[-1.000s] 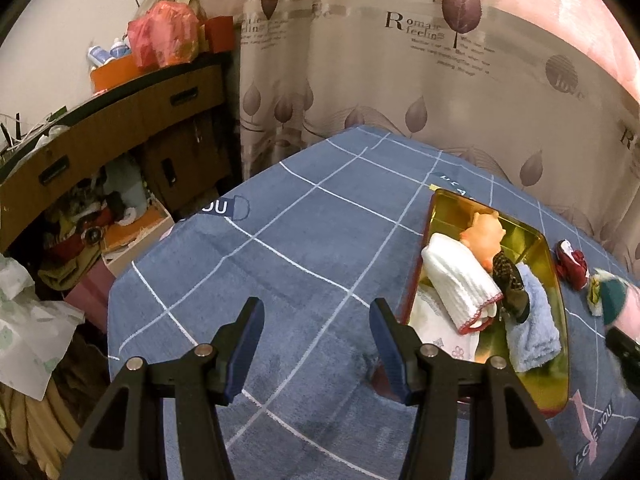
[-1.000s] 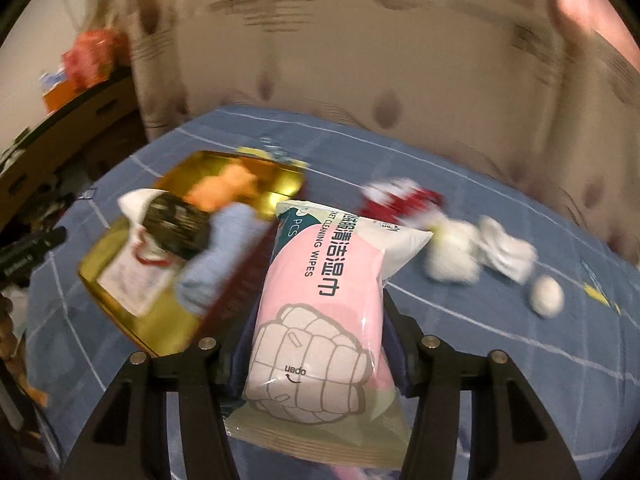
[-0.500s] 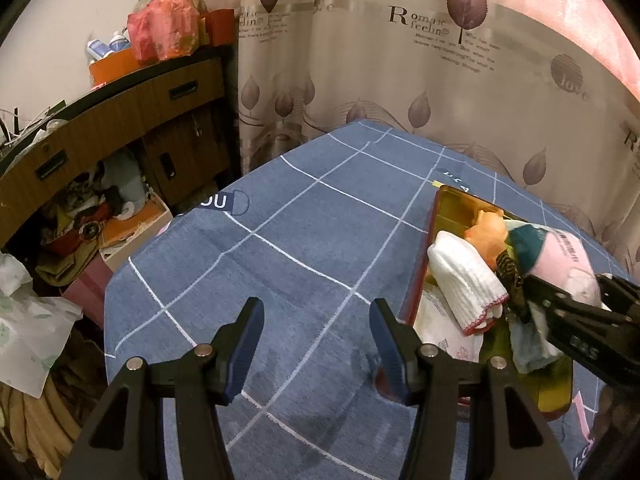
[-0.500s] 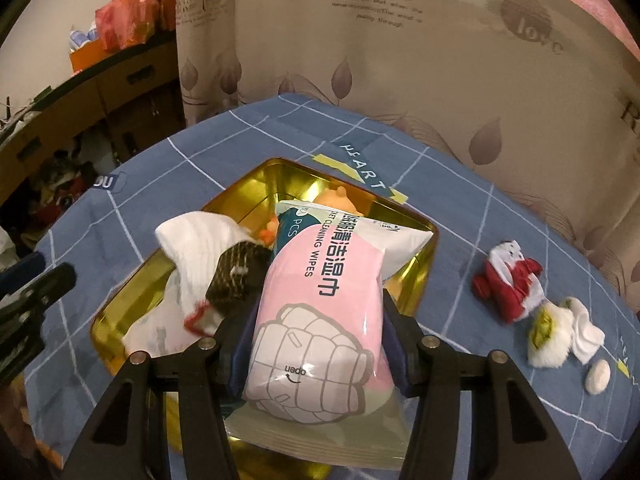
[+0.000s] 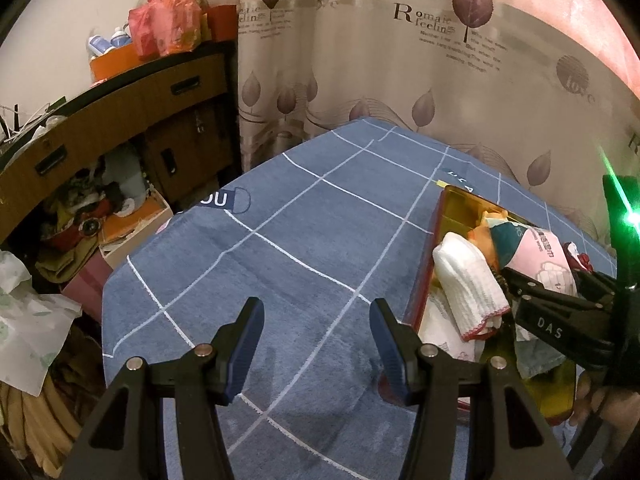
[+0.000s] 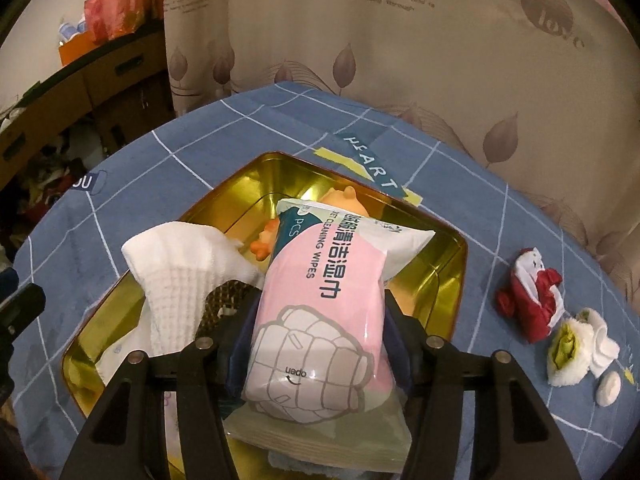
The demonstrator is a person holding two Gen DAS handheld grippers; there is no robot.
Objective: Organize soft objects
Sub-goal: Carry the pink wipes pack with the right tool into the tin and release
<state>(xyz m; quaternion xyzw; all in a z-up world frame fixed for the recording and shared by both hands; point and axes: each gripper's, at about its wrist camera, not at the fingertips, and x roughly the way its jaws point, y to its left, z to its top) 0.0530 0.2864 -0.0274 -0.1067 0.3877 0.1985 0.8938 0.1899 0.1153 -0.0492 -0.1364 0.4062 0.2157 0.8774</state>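
Observation:
My right gripper (image 6: 316, 316) is shut on a pink pack of wet wipes (image 6: 320, 304) and holds it over the gold tray (image 6: 248, 178). The tray holds a white cloth (image 6: 180, 264), an orange toy (image 6: 340, 202) and other soft items. The pack also shows in the left wrist view (image 5: 536, 248), over the tray (image 5: 456, 200). My left gripper (image 5: 316, 340) is open and empty above the blue tablecloth, left of the tray.
A red Santa toy (image 6: 532, 300), a white-and-green plush (image 6: 576, 344) and a small white ball (image 6: 608, 388) lie on the cloth right of the tray. A curtain hangs behind the table. A cluttered wooden cabinet (image 5: 100, 120) stands at the left.
My right gripper has carried the wipes pack from beside the tray to over it, and lower into it. My left gripper has stayed in place.

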